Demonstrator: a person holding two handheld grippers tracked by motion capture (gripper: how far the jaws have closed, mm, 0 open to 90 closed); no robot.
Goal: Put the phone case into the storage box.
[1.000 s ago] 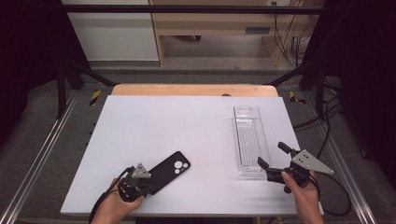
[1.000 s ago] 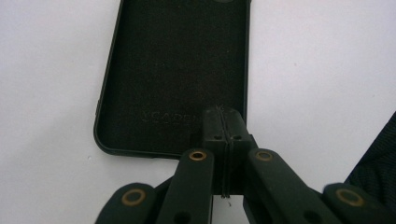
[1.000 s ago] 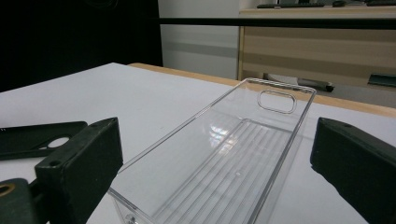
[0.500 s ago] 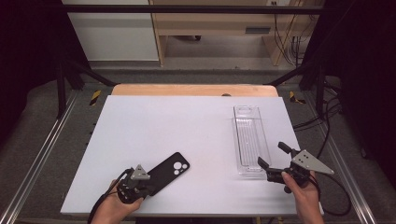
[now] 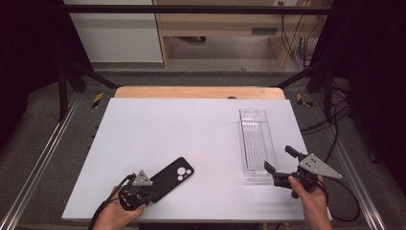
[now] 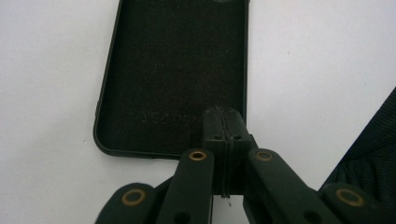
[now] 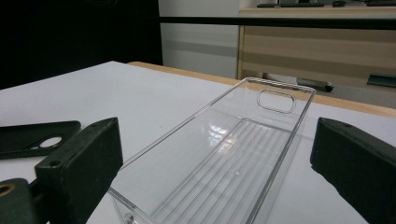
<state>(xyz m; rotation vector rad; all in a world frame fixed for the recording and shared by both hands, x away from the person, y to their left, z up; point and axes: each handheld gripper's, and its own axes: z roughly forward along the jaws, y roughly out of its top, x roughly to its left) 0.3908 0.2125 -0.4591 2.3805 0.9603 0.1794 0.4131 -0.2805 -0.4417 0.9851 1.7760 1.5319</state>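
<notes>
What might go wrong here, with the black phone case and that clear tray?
Two likely risks. The left gripper is shut over just the bottom edge of the phone case, so the case might droop or slip if lifted. The right gripper stands open around the near end of the clear tray, which lies near the table's right edge; a nudge might slide it.

A white table (image 5: 143, 124) fills the middle of the room, with a strip of bare wood (image 5: 198, 92) along its far edge. Metal rails (image 5: 40, 160) run beside its left and right edges over a grey floor (image 5: 201, 76). Past the far edge stand a white cabinet (image 5: 112, 33) and a wooden bench (image 5: 225, 24). Cables (image 5: 299, 45) hang at the right. The sides lie in darkness.
</notes>
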